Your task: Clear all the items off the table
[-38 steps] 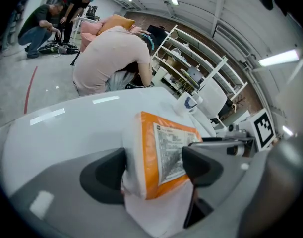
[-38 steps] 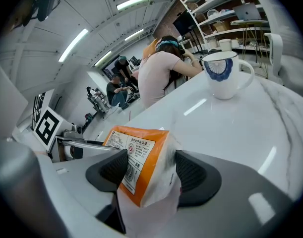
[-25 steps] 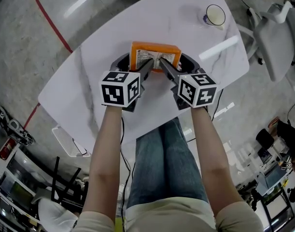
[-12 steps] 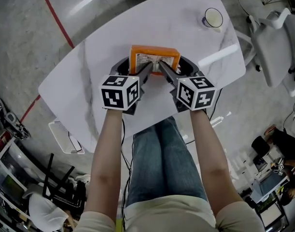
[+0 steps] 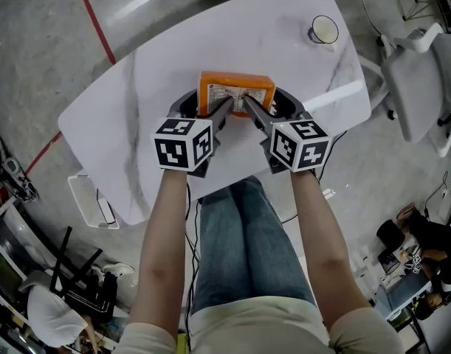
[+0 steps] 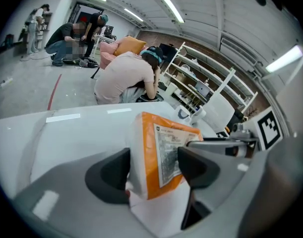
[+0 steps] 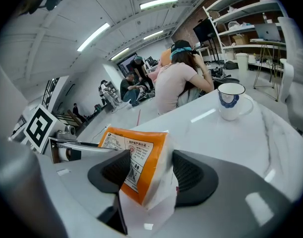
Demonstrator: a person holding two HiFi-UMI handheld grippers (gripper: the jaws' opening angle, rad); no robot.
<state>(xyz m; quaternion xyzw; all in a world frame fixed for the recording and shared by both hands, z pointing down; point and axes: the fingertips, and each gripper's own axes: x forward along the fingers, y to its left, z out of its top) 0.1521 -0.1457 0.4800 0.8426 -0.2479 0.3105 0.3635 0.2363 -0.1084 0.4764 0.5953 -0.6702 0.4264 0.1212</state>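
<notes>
Between both hand-held grippers [image 6: 153, 166] [image 7: 148, 175], orange packet [image 5: 236, 87]

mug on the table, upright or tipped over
Upright: the mug stands on its base on the table, rim up, and the head view looks down into its round mouth.

Polished grey floor [image 5: 33, 57], a red line [image 5: 96, 21] running across it. White chair [image 5: 413, 80] at right. White open shelving [image 6: 201, 83] at back. Ceiling strip lights [image 6: 172, 8] on. People [image 6: 126, 78] crouch beyond.

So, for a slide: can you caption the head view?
Left gripper and right gripper grip an orange packet over a white table; mug at far corner.
</notes>
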